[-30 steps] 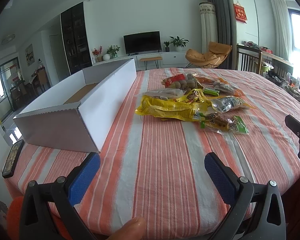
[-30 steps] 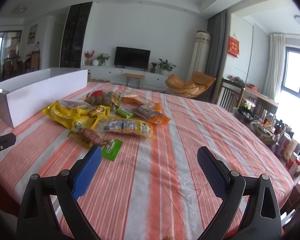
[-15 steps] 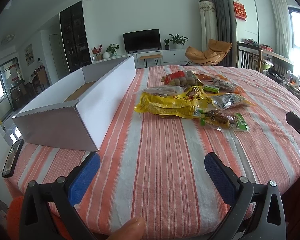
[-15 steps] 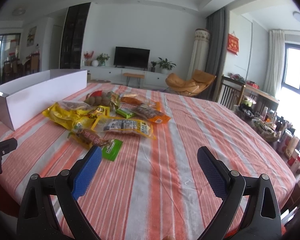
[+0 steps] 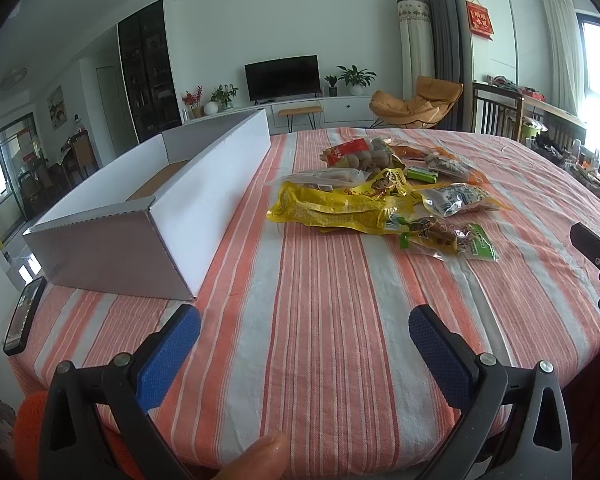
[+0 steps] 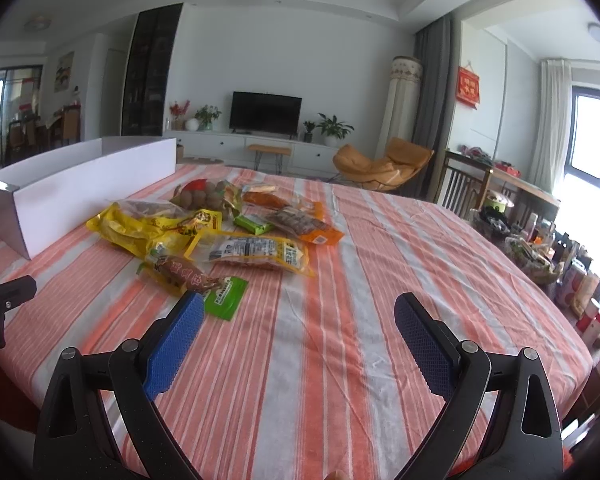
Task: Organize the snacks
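Several snack packets lie in a loose pile mid-table: a long yellow bag (image 5: 332,210) (image 6: 140,232), a green-ended sausage pack (image 5: 444,238) (image 6: 188,276), a clear bag of round brown snacks (image 5: 364,154) (image 6: 204,196), and a yellow-edged grey packet (image 6: 256,250). A long white cardboard box (image 5: 204,184) (image 6: 80,184) stands open-topped left of the pile. My left gripper (image 5: 304,332) hovers open over the near table edge, empty. My right gripper (image 6: 296,320) is open too, empty, its left pad just short of the green sausage pack.
The round table wears an orange-and-white striped cloth (image 5: 320,300) (image 6: 380,260). A black phone (image 5: 24,320) lies at the table's left edge beside the box. A cluttered side shelf (image 6: 540,248) stands beyond the right edge. A thumb (image 5: 256,456) shows at the bottom.
Both grippers have eased slightly forward toward the snack pile; both stay open. Nothing on the table has moved.
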Available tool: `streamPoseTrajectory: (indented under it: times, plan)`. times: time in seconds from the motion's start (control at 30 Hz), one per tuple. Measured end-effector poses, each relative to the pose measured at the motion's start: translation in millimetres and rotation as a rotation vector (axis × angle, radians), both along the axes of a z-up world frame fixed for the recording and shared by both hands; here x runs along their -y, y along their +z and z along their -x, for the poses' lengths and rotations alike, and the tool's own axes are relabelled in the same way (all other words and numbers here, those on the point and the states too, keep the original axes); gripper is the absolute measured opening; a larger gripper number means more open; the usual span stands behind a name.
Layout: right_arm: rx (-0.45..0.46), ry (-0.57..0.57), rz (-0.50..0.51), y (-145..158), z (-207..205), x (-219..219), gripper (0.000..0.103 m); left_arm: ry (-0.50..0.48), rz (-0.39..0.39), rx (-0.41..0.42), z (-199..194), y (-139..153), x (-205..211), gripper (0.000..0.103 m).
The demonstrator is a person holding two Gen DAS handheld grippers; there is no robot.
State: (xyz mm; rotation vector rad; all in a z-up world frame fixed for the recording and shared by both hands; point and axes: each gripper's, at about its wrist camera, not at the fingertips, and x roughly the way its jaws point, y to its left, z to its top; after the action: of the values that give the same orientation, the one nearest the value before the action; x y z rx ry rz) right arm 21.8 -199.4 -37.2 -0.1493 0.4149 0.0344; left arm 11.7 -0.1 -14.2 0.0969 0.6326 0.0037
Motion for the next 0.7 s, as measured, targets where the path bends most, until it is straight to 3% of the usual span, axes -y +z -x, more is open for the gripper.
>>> streamPoseTrajectory:
  times: [0.7]
  plan:
    - [0.0,0.0,0.0,-0.3,0.1,0.2,0.098,-0.002,0.01,-0.014,-1.3,-2.0,-2.5,0.103]
